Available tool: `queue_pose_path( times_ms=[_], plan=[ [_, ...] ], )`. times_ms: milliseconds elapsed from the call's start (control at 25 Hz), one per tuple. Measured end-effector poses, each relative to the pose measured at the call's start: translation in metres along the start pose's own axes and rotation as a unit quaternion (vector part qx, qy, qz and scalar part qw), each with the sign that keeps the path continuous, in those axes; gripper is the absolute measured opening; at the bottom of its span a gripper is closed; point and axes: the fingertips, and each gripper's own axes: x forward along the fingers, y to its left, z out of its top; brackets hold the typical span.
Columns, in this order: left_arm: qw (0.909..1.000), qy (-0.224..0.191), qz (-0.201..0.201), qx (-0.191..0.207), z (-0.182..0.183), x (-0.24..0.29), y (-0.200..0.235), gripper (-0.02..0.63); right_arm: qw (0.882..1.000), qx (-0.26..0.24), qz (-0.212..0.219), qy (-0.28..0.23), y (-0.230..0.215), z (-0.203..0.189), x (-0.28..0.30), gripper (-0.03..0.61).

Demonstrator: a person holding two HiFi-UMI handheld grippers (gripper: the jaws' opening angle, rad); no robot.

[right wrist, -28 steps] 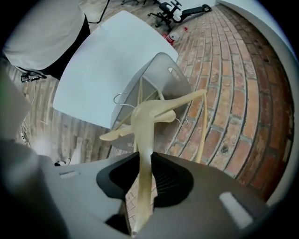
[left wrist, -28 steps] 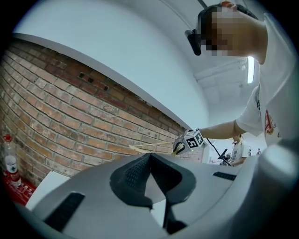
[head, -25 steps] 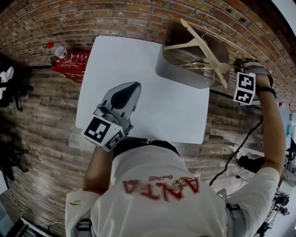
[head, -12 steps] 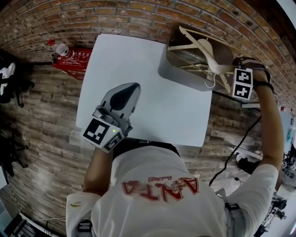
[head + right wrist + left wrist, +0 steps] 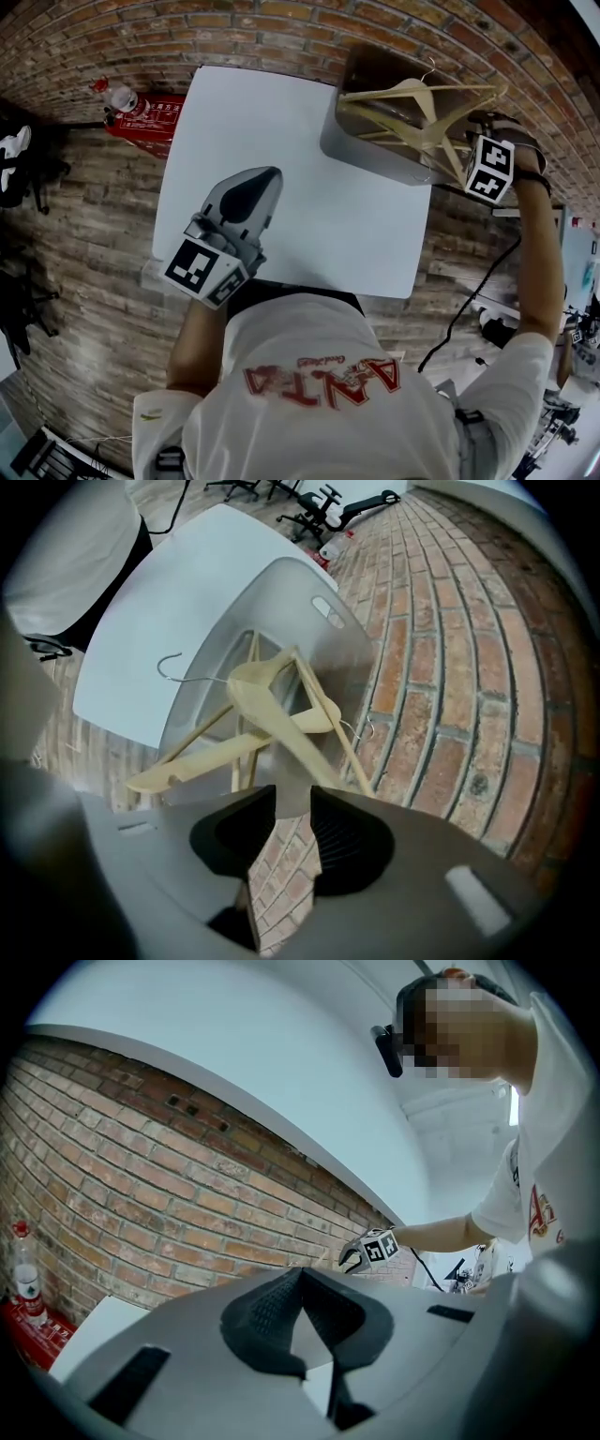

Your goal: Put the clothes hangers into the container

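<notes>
Several pale wooden hangers (image 5: 412, 94) lie crossed in and over the grey container (image 5: 361, 155) at the white table's (image 5: 281, 122) far right corner. My right gripper (image 5: 466, 133) is at the container's right side. In the right gripper view its jaws (image 5: 292, 794) are opening, a gap shows between the pads, and one arm of the top hanger (image 5: 272, 705) ends right at the fingertips. That hanger's wire hook (image 5: 169, 663) points out over the container (image 5: 281, 583). My left gripper (image 5: 270, 176) hovers over the table's near left part, shut and empty, its tips meeting (image 5: 300, 1274).
A red box (image 5: 145, 122) with a plastic bottle (image 5: 111, 98) stands on the brick floor left of the table. Black chair bases (image 5: 309, 503) stand beyond the table. A black cable (image 5: 469, 309) trails on the floor at the right.
The top hanger has swung from tilted up to lying across the container's top. My right gripper shifted slightly toward the container's far side. The left gripper stayed put.
</notes>
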Motion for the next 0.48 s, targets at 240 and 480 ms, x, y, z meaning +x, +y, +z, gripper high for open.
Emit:
queue_pose_path(
  times_ms=[240,480],
  plan=[
    [0.9998,0.004,-0.017,0.006,0.001,0.005,-0.005,0.009,0.999,0.026,-0.021,-0.012,0.005,0.003,-0.011,0.11],
    [0.9991,-0.001,-0.039,0.017,0.008,-0.006,-0.01,0.009,0.998,0.055,-0.042,-0.012,0.011,0.009,-0.042,0.1]
  ],
)
